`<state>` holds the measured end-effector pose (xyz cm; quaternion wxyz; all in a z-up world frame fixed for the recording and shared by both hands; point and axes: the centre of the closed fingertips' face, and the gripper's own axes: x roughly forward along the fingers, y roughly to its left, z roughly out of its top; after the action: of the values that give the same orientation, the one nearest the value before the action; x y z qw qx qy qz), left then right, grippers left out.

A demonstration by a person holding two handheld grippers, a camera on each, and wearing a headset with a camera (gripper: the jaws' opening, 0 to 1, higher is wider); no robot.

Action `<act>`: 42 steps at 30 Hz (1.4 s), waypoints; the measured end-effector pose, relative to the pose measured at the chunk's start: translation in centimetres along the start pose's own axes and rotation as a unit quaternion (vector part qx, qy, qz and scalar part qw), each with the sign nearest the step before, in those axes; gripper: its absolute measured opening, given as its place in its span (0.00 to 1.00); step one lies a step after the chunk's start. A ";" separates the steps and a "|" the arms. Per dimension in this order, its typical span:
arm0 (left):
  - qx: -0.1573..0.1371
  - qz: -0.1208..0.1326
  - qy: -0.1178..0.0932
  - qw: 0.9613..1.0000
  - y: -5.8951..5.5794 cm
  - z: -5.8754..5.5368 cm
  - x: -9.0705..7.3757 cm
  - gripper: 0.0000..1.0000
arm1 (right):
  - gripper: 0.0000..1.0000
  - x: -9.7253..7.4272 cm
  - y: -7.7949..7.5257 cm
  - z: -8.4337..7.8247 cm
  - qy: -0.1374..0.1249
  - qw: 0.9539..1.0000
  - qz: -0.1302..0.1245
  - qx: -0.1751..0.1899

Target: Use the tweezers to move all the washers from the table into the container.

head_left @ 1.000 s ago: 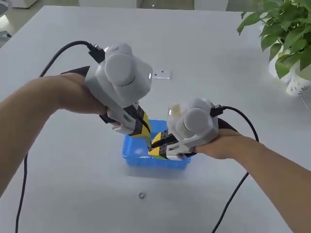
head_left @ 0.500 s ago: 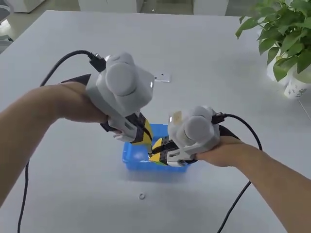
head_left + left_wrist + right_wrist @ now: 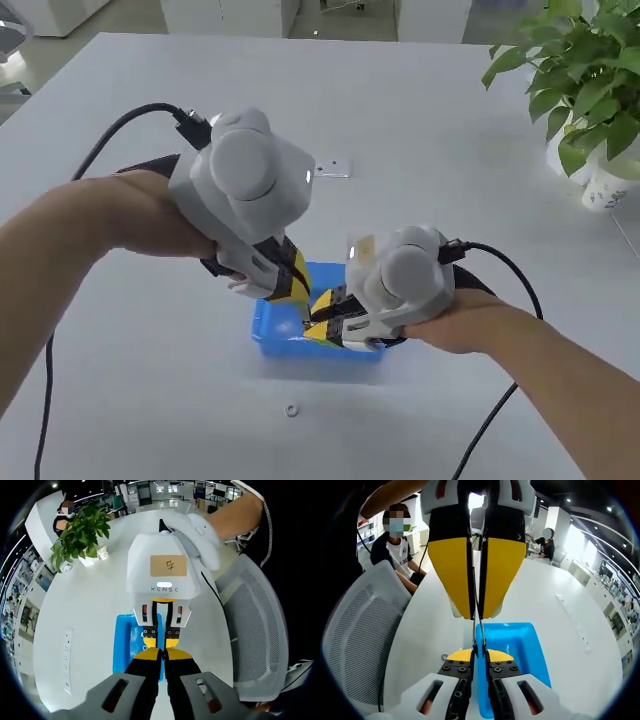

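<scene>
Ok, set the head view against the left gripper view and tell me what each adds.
Head view adds a washer lying on the table, apart from the blue container. Left gripper view adds a mesh chair and the paper label on the right gripper. Both show the blue container, the right gripper over it and the potted plant.
</scene>
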<state>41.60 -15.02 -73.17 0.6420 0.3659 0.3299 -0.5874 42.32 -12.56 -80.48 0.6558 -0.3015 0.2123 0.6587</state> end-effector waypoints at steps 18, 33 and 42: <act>-0.009 -0.016 0.004 1.000 -3.5 -1.1 0.9 0.06 | 0.11 1.5 3.9 -0.4 0.001 1.000 0.022 0.005; -0.021 -0.029 0.001 0.999 -5.2 -2.5 2.3 0.06 | 0.11 3.0 6.0 -1.5 0.001 0.999 0.039 0.020; -0.029 -0.036 0.000 0.999 -5.9 -3.2 3.2 0.06 | 0.11 3.6 6.9 -2.3 0.005 0.998 0.047 0.028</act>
<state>36.02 -14.16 -78.08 0.6309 0.3349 0.3594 -0.6006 35.89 -11.80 -85.44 0.6314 -0.2762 0.2480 0.6809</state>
